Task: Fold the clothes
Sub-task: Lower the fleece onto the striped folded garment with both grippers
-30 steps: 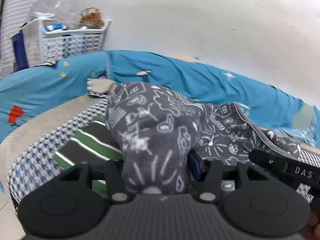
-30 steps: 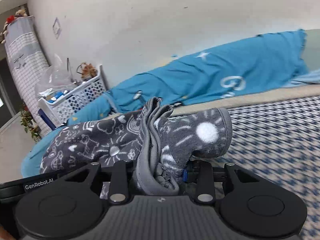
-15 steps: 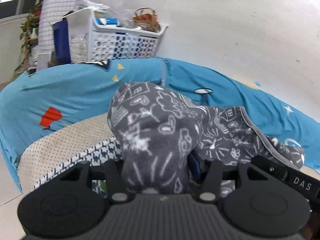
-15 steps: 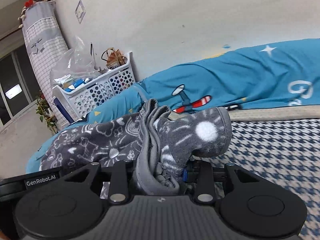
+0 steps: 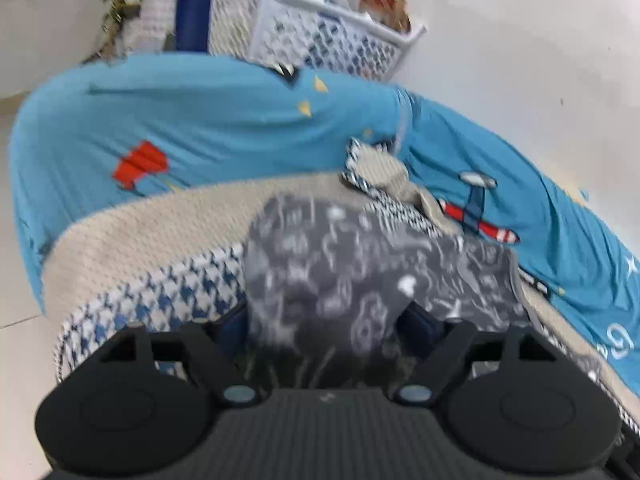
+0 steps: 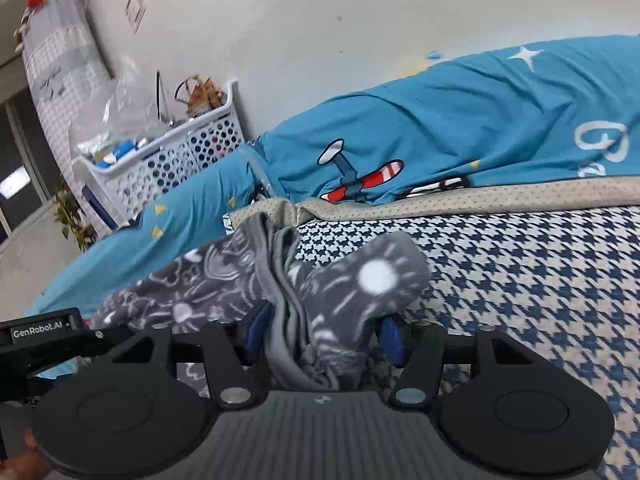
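With both the left gripper and right gripper opening around the grey doodle-print fleece garment, lower it flat onto the houndstooth blanket before withdrawing.

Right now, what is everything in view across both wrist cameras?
Grey patterned garment: one, grey with white doodles, on the bed, bunched between both grippers' jaws.
Houndstooth cover: one, blue-white with beige border, on the bed.
Blue quilt: one, teal with plane prints, along the wall.
Laundry basket: one, white, holding clutter, behind the quilt.
Plant: one, green, beside the basket.
Left gripper: black, jaws opening around the garment.
Right gripper: black, blue pads, jaws opening around the garment.
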{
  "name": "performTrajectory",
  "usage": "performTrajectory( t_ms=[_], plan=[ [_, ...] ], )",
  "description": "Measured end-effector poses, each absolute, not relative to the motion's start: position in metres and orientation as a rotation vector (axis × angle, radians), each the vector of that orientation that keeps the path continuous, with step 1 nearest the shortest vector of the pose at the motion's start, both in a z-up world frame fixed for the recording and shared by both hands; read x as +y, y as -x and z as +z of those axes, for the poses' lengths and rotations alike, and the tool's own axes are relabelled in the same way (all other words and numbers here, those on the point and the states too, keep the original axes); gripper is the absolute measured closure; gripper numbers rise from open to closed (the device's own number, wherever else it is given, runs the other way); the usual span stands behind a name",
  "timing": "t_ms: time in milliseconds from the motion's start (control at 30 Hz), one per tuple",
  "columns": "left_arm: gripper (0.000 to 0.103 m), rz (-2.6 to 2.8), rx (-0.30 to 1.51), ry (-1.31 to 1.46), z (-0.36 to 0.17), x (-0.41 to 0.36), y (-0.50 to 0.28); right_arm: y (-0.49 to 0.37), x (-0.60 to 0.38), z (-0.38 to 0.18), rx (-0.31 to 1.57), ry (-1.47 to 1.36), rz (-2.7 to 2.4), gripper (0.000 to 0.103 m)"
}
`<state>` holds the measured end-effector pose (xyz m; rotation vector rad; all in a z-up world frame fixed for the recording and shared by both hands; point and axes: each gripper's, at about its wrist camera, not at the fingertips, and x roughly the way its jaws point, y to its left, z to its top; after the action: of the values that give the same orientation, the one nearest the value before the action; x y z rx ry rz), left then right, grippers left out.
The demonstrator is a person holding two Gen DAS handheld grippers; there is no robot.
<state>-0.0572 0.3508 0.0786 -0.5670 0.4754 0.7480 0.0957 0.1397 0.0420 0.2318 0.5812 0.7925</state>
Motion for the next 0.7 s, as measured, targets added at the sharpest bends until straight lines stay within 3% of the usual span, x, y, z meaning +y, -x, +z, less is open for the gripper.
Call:
performTrajectory(
  t_ms=[200,433,700],
  plan=[
    [0.019,0.755,0.348,0.580,0.104,0.352,0.076,-0.079,0.116,0.060,0.475,-0.197,0.741,0.047],
    [0.019,0.832,0.381,0.579,0.100,0.359,0.078,-0.049,0.117,0.083,0.384,-0.126,0.882,0.078],
    [0.019,0.888,0.430,0.534,0.079,0.361,0.058,-0.041,0.156,0.067,0.391,-0.032,0.953,0.079]
  ],
)
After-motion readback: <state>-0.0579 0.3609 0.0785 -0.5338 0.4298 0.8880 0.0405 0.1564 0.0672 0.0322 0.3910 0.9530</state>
